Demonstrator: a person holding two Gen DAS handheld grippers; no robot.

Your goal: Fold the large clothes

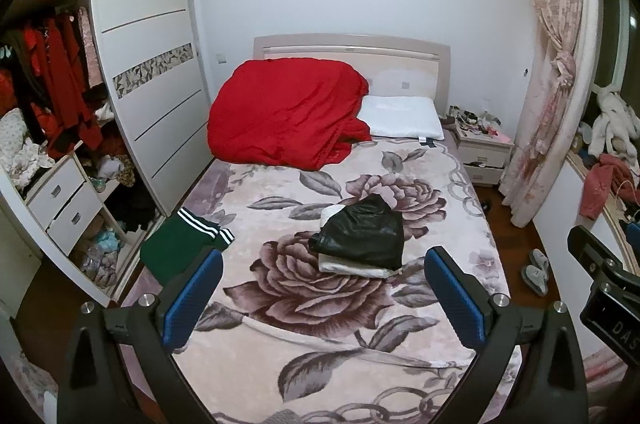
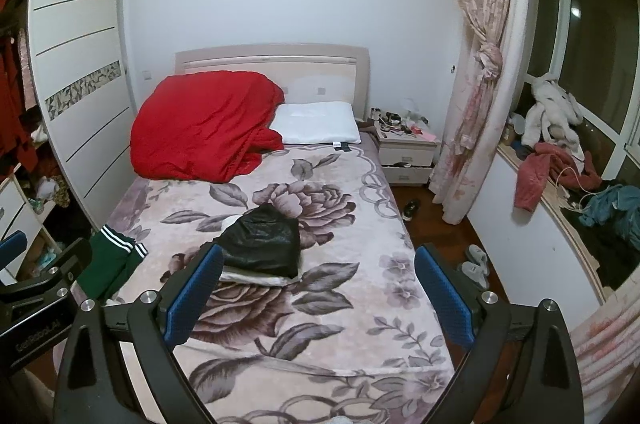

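Note:
A folded black garment (image 1: 362, 234) lies on a folded white one (image 1: 352, 266) in the middle of the bed; the black one also shows in the right wrist view (image 2: 262, 240). A green garment with white stripes (image 1: 184, 242) hangs over the bed's left edge and shows in the right wrist view too (image 2: 112, 260). My left gripper (image 1: 324, 288) is open and empty, held above the foot of the bed. My right gripper (image 2: 318, 288) is open and empty beside it, to the right.
The bed's floral blanket (image 1: 320, 344) fills the middle. A red duvet (image 1: 280, 112) and a white pillow (image 1: 400, 122) lie at the head. An open wardrobe (image 1: 60, 144) stands left. A nightstand (image 2: 406, 154), slippers (image 2: 476, 264) and a clothes-strewn window ledge (image 2: 560, 176) are at the right.

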